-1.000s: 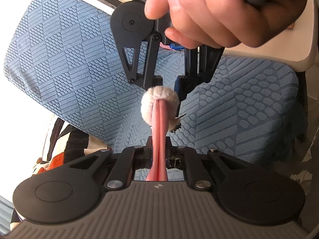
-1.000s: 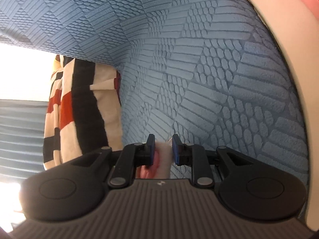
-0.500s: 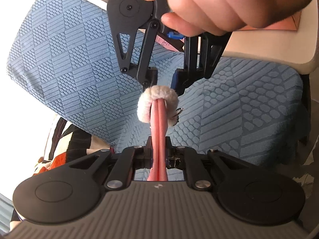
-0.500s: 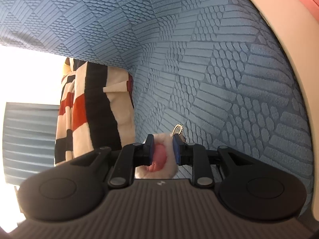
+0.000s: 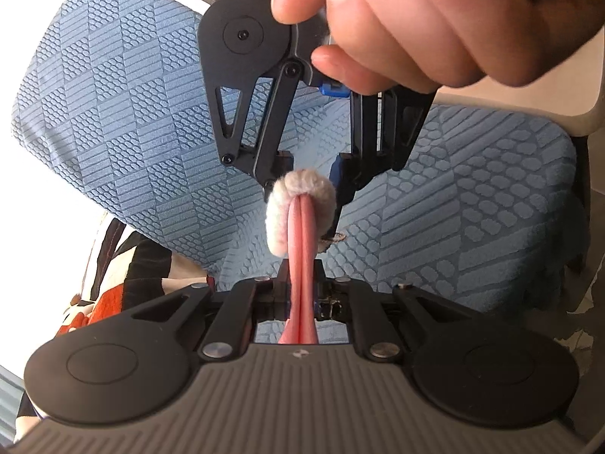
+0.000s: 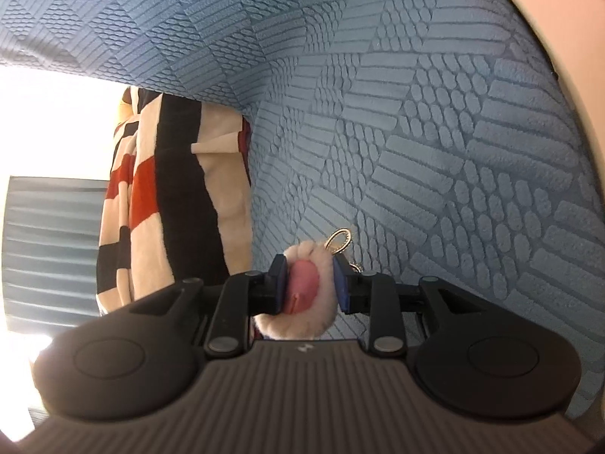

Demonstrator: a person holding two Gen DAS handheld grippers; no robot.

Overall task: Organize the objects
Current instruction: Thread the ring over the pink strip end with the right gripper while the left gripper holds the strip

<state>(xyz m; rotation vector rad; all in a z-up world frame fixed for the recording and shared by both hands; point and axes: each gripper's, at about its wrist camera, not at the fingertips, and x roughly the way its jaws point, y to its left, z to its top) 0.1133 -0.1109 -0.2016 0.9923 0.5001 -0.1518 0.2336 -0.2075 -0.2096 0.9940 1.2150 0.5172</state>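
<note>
In the left wrist view, my left gripper [image 5: 300,299] is clamped nearly fully closed on a flat pink strap [image 5: 300,242], which passes straight between its fingers. The strap's long axis runs forward along the fingers, away from the camera, and ends in a fluffy white pompom [image 5: 298,208] just ahead of the fingertips. The strap is folded double, the two layers lying side by side. A small metal clasp [image 5: 334,237] shows at the pompom's right edge. My right gripper [image 5: 306,174] comes in from the top, held by a hand [image 5: 397,22], and points back toward the camera; its jaws are opening, with the pompom's far end between them. The left finger still touches the fluff, while the blue pad [image 5: 336,178] on the other side stands just beside it. All of this hangs above a blue textured cushion [image 5: 472,189]. In the right wrist view, the pompom [image 6: 314,302] sits between the right gripper [image 6: 310,283] fingers with the pink strap end [image 6: 302,283] facing the camera. A gold ring [image 6: 339,240] projects just beyond the right fingertip. A striped cloth [image 6: 162,204] lies beyond the left finger, at the cushion's [image 6: 416,132] edge. No containers appear in either view.
</note>
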